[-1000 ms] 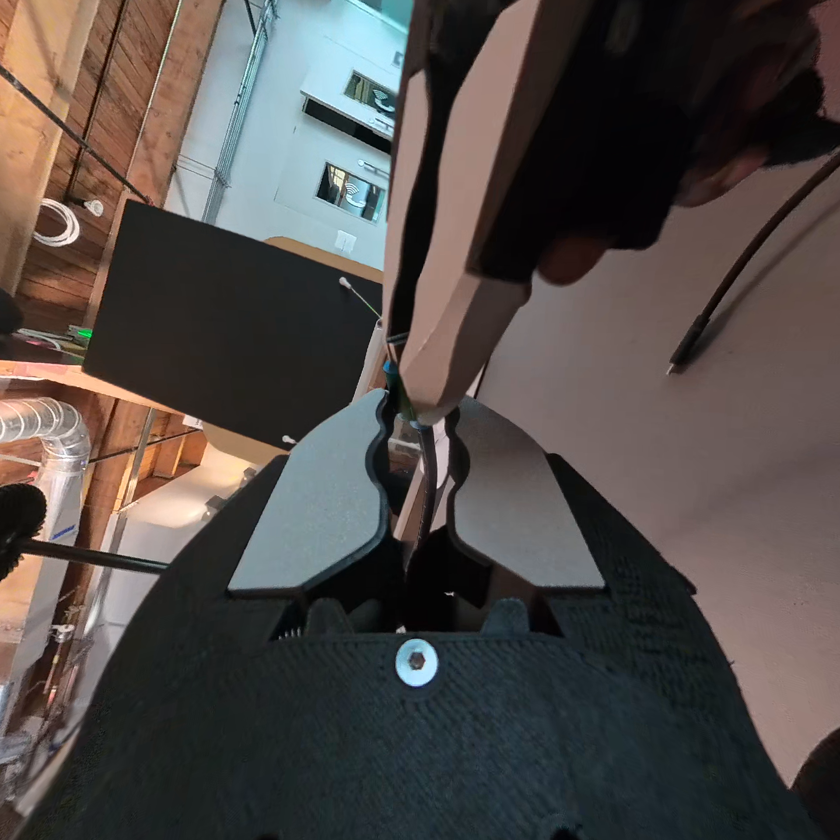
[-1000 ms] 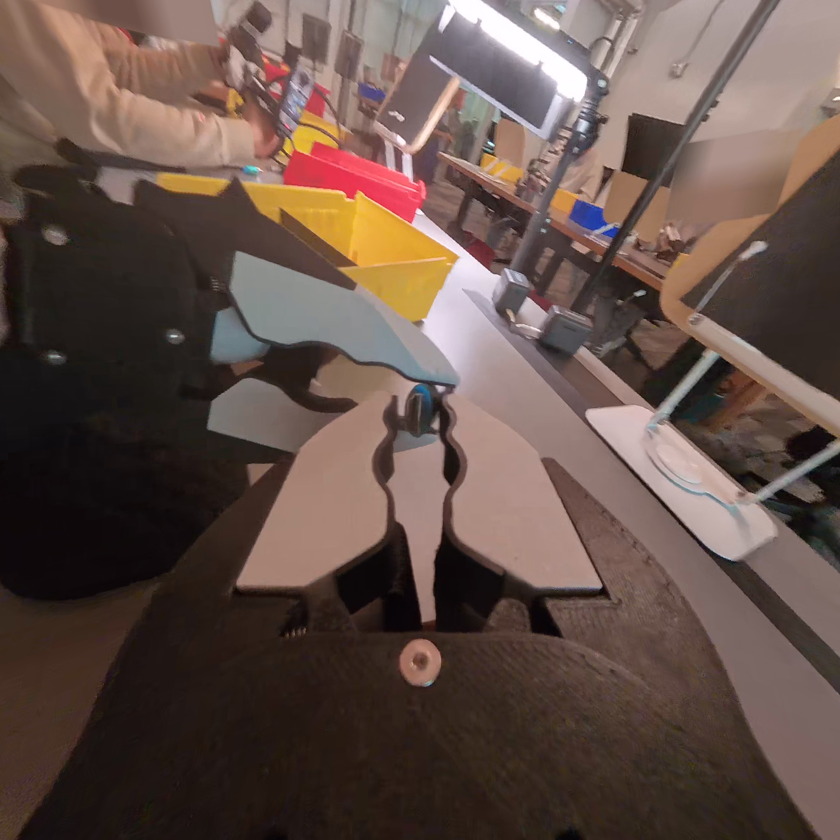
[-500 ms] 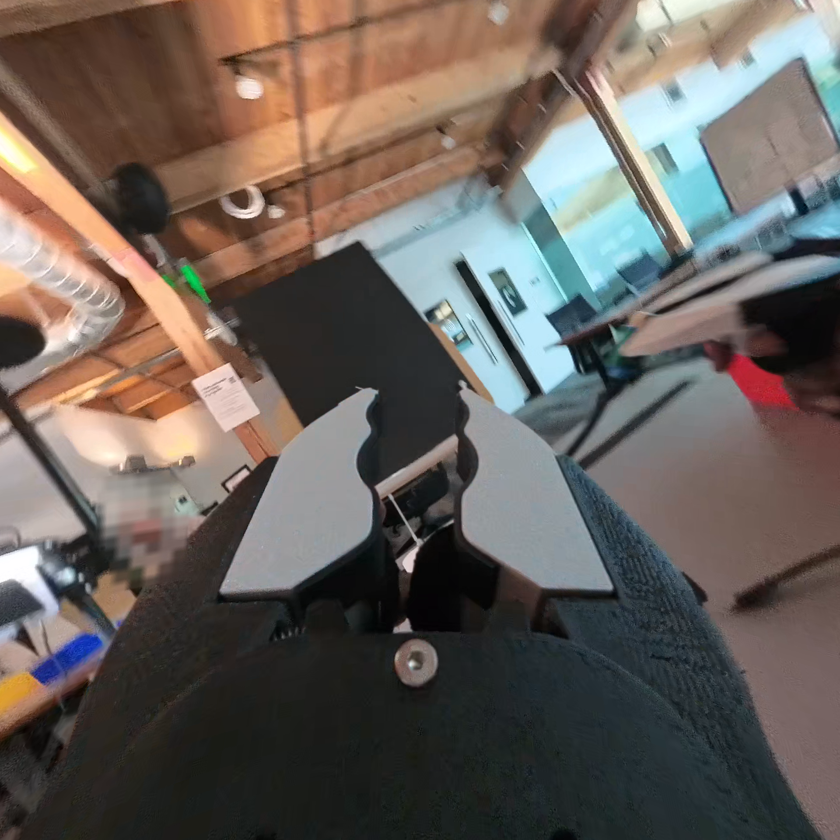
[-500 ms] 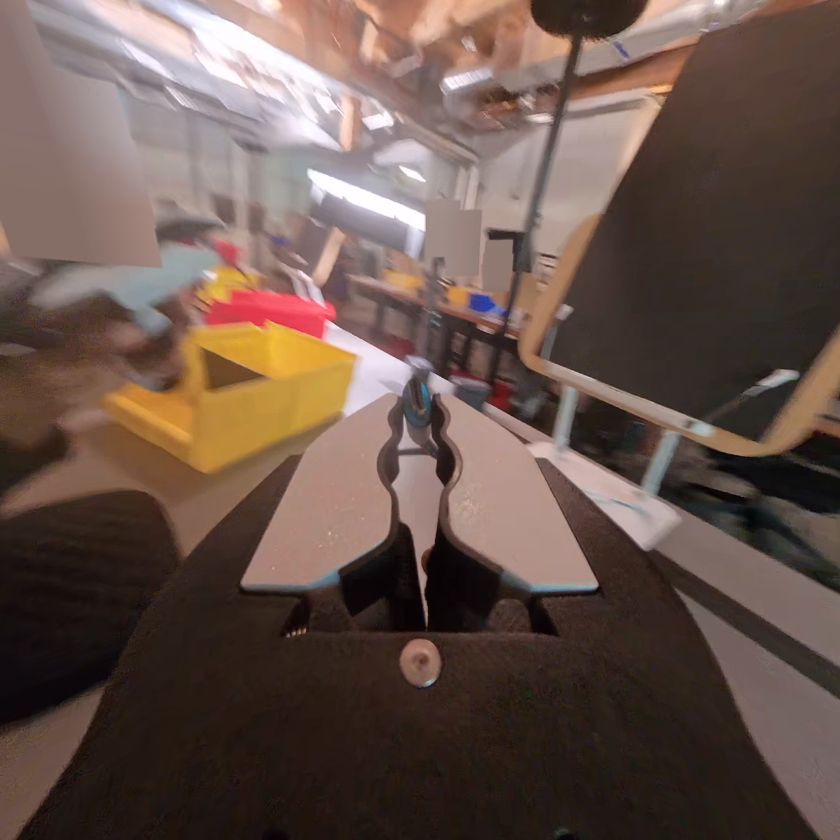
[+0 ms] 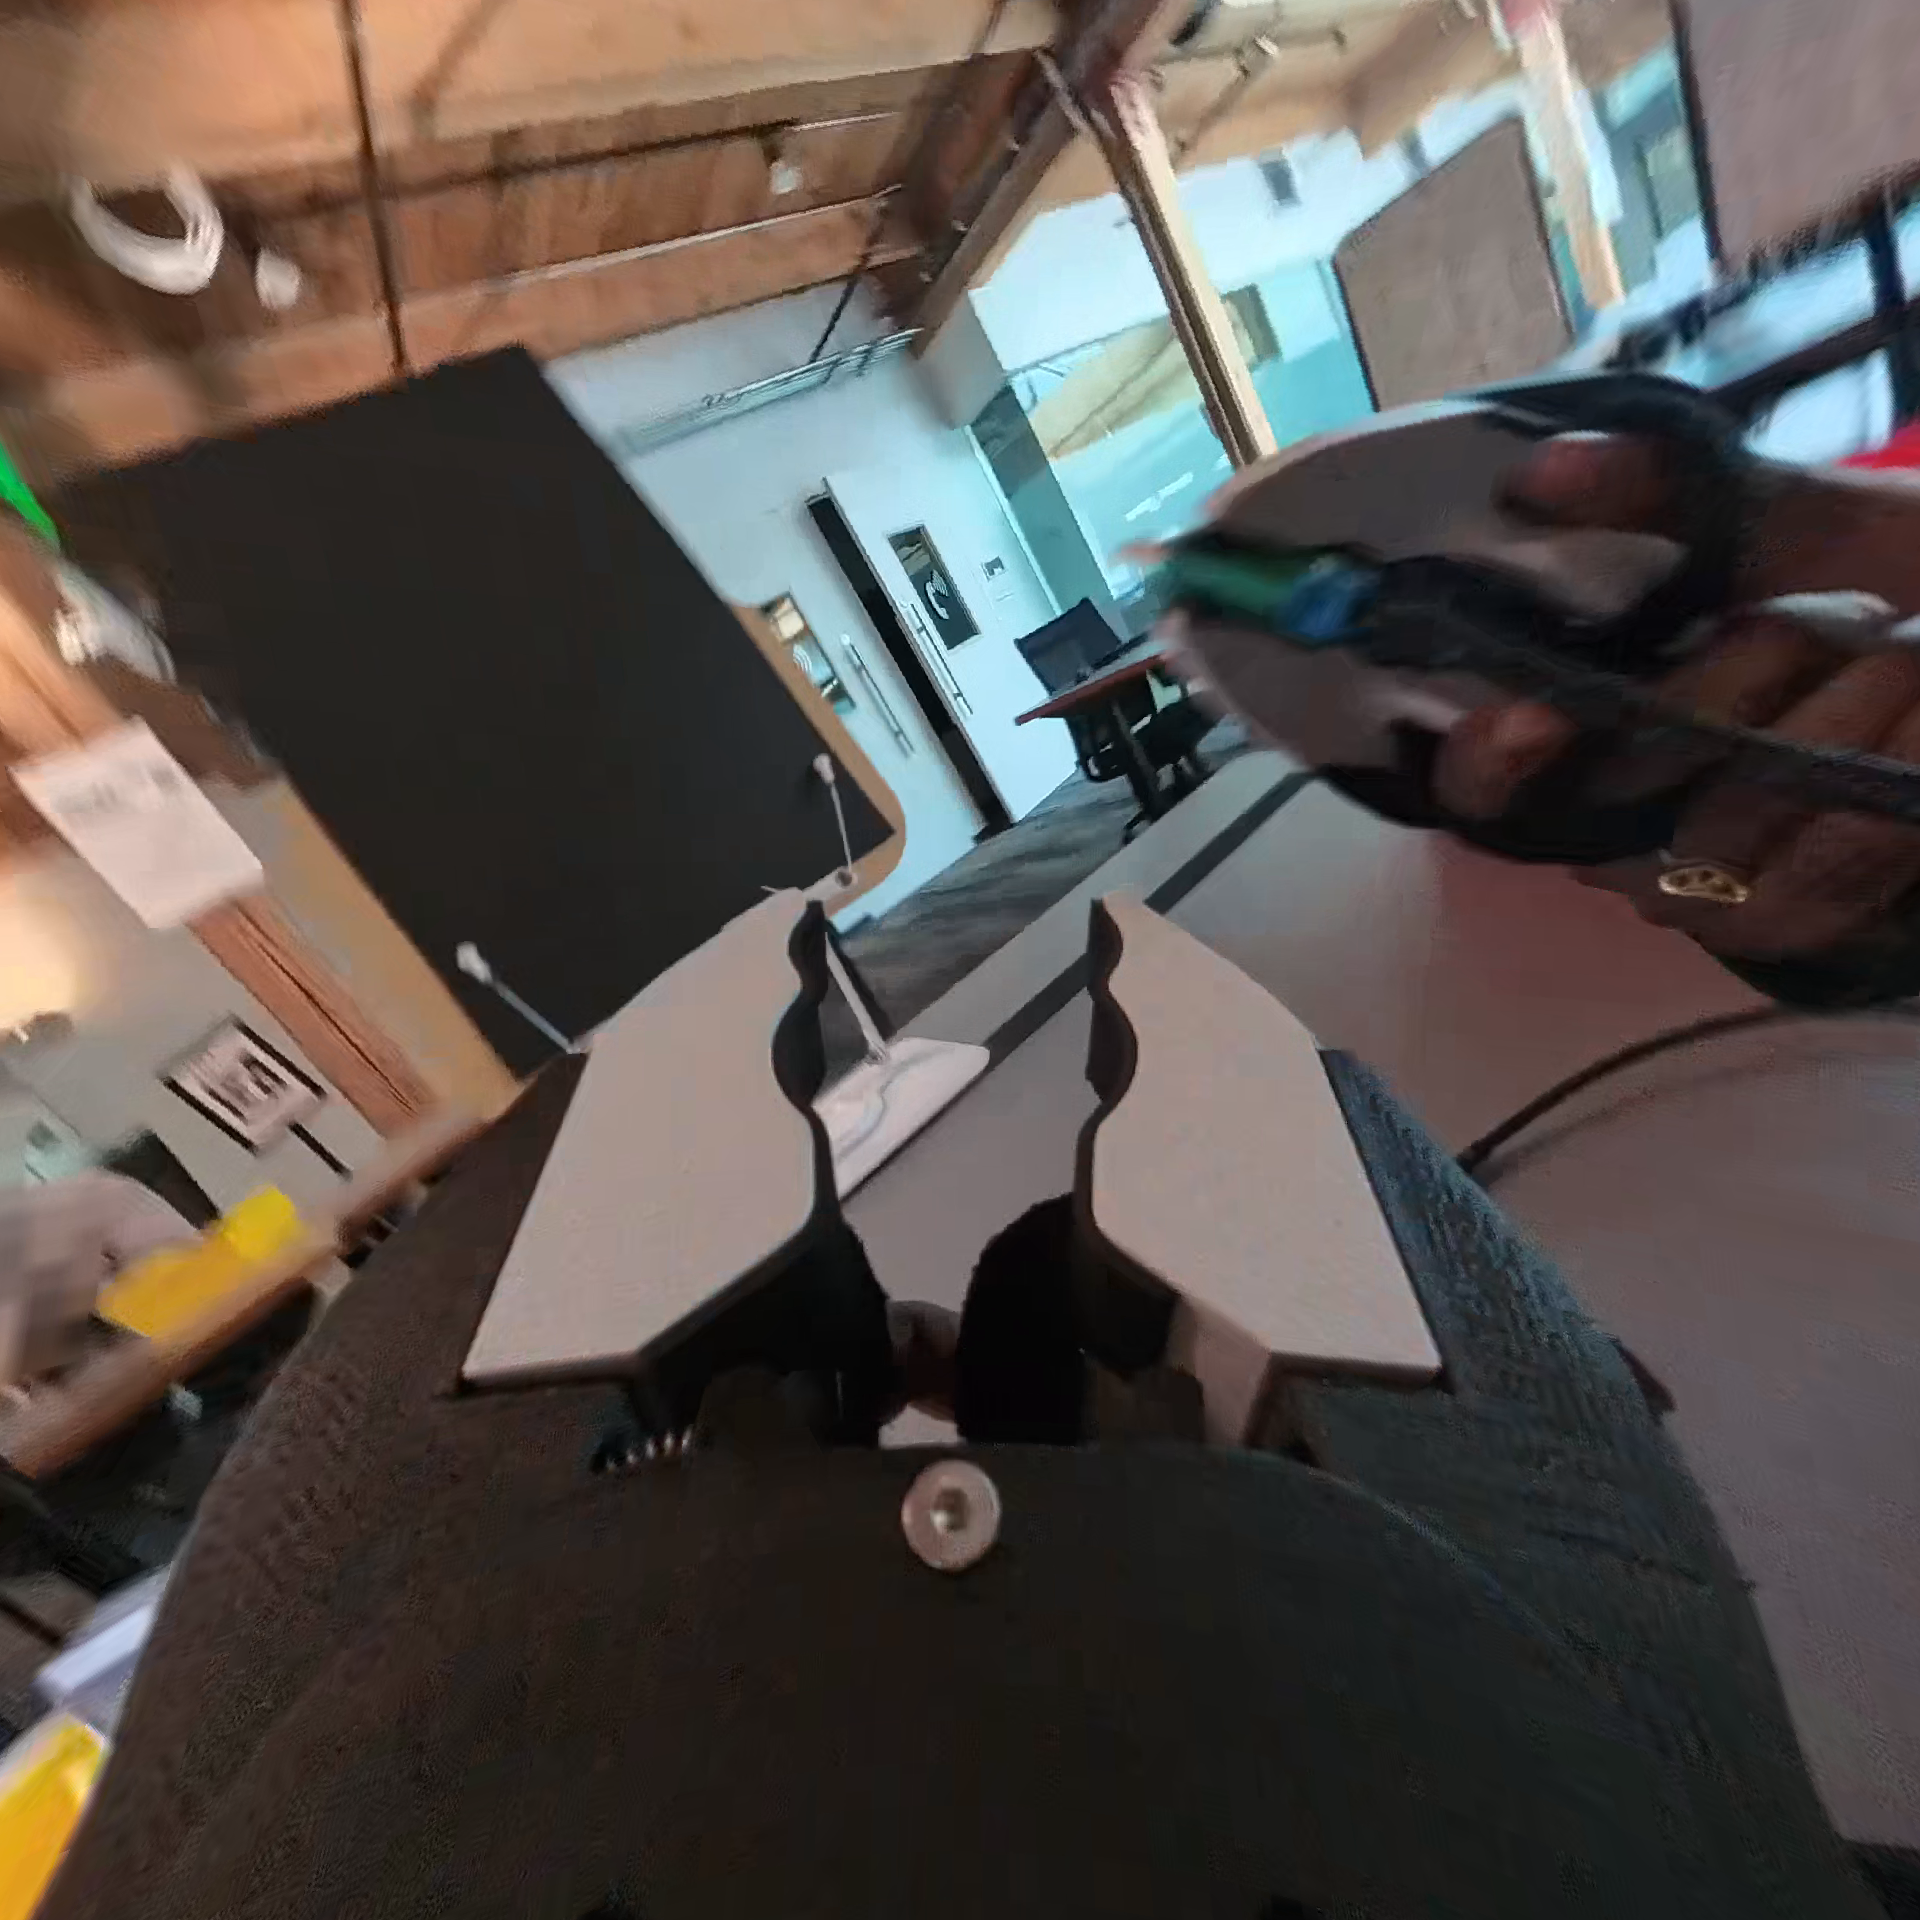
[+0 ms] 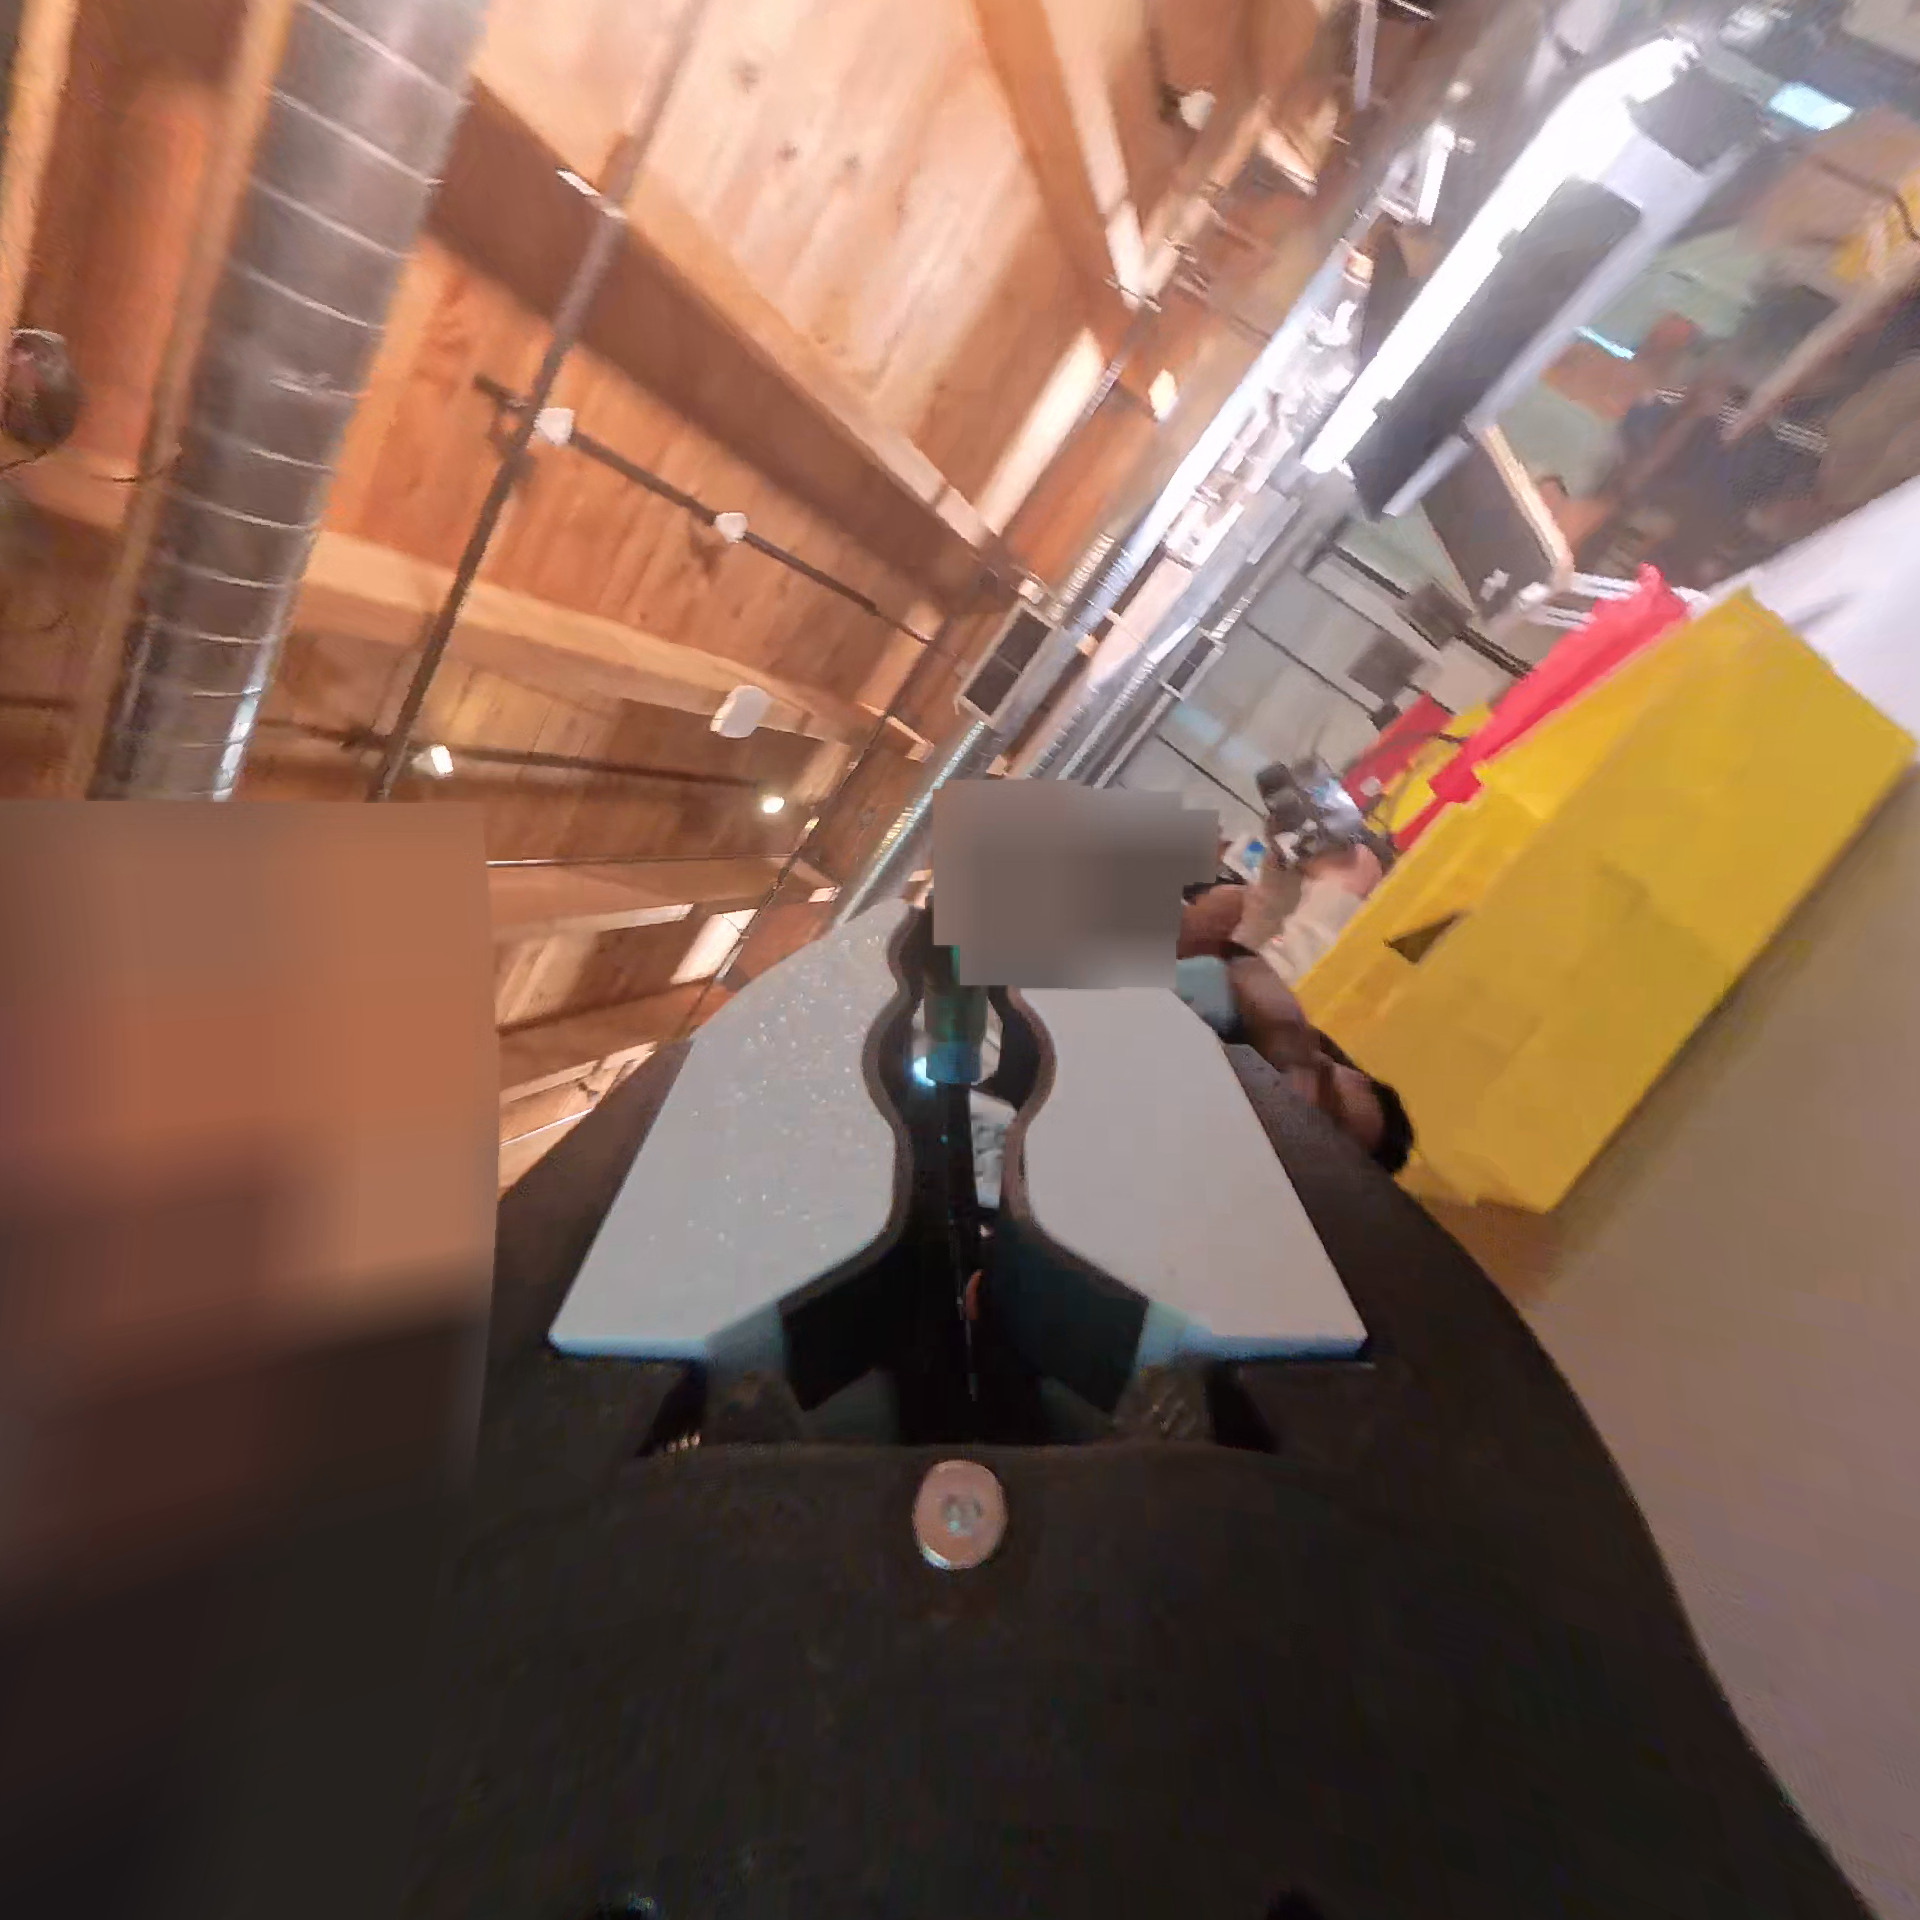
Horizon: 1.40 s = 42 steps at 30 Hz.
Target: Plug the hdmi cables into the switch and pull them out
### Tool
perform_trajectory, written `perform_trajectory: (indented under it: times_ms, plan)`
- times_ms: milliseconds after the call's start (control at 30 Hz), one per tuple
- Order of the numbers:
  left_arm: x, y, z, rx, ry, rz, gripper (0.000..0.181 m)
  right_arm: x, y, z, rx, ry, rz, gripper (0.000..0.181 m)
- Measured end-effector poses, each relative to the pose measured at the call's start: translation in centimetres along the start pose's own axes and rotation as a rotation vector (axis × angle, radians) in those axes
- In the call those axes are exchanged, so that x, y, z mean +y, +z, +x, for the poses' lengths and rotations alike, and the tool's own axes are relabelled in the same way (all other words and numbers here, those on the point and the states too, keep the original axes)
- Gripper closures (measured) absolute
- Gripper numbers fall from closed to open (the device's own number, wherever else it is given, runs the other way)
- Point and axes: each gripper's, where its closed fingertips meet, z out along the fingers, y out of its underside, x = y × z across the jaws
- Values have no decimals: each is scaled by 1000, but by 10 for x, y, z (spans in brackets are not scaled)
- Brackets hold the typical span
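The left gripper [image 5: 951, 977] is raised above the table [image 5: 1714, 1299] and tipped so its camera looks out across the room; its fingers [image 5: 675, 1122] are spread apart with nothing between them, only the table and a white stand base [image 5: 904, 1091] showing through the gap. In the left wrist view the right gripper [image 5: 1205, 613] hangs in the air at the upper right, lying roughly level with its tips pointing left, held by a hand [image 5: 1787, 748] whose fingertips curl around the black body. Its two plates are pressed onto the HDMI cable [image 5: 1683, 717], gripping the plug end, which bears green and blue bands and juts a little past the tips; the dark cord trails back to the right past the hand. A second dark cable [image 5: 1621, 1070] lies curved on the table below that hand.

In the right wrist view the gripper is rolled steeply, so the wooden ceiling [image 6: 727, 312] fills the left and the yellow bins [image 6: 1621, 914] sit tilted at the right. The plug sits between the tips, the cord running back along the narrow gap.
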Motion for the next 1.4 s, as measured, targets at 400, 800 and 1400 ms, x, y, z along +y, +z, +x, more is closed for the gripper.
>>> perform_trajectory:
  times_ms: [400,800,1400]
  plan:
    - [-26,25,39,-178,335,29,136,-13,-9,9,63,1,183,170]
    - [-40,14,42,-57,102,176,162,-6,-4,4,9,67,198,168]
    - [-26,15,45,-54,279,107,145,2,-12,35,214,98,165,168]
